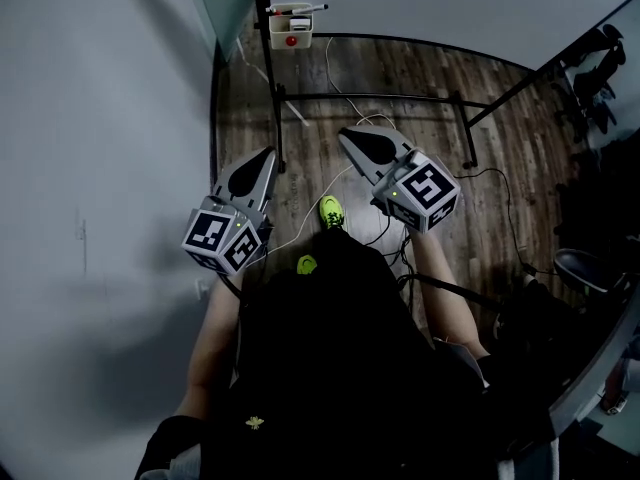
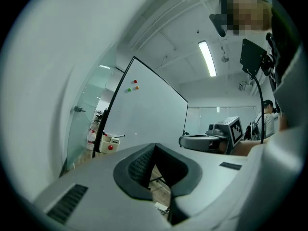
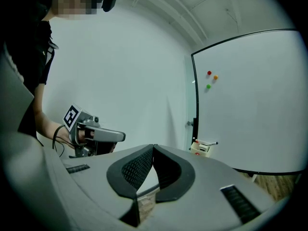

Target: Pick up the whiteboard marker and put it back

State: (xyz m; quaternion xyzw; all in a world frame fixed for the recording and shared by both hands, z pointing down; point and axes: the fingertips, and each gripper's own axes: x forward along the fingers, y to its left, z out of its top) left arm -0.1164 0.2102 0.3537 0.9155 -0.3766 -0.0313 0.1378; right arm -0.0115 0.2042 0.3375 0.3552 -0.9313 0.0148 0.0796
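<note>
Right gripper [image 1: 348,135] hangs well apart from whiteboard marker [image 1: 297,10].

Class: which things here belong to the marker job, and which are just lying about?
Job: thin whiteboard marker; cream plastic holder box; white whiteboard; left gripper, right gripper, both shut.
Lying about: white cable on wooden floor; red, orange, green round magnets.

A whiteboard [image 3: 250,105] on a black stand [image 1: 372,96] rises over a dark wood-plank floor [image 1: 400,68]. A red magnet [image 3: 209,73], an orange magnet [image 3: 215,77] and a green magnet [image 3: 208,86] cluster near one upper corner. A white cable [image 1: 333,73] trails across the planks near neon-yellow shoes [image 1: 331,211]. A ceiling strip light [image 2: 207,58] glows overhead, and a glass partition [image 2: 84,124] stands beside the board.
</note>
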